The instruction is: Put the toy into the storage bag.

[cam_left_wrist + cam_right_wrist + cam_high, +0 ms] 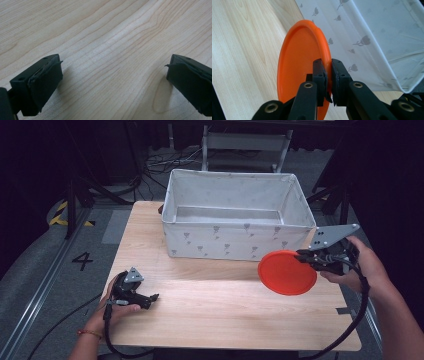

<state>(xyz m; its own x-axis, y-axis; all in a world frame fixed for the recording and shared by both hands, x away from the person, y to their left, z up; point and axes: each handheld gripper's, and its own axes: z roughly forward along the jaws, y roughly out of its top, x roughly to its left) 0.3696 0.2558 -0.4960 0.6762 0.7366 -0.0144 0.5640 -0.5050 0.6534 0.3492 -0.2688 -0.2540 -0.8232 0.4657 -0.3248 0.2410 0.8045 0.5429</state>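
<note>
Right hand-held gripper (304,256) is clamped on the rim of an orange plate (286,272), jaws pinching the edge from both sides, plate lifted off the table (225,305) and tilted, just in front of the white fabric bin (235,215) near its right corner. Left hand-held gripper (152,297) sits low over the table's left front, jaws spread wide with nothing between them but bare wood.

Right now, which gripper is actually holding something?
The right gripper: its jaws are shut on the rim of the orange plate. The left gripper stands open over bare table.
</note>
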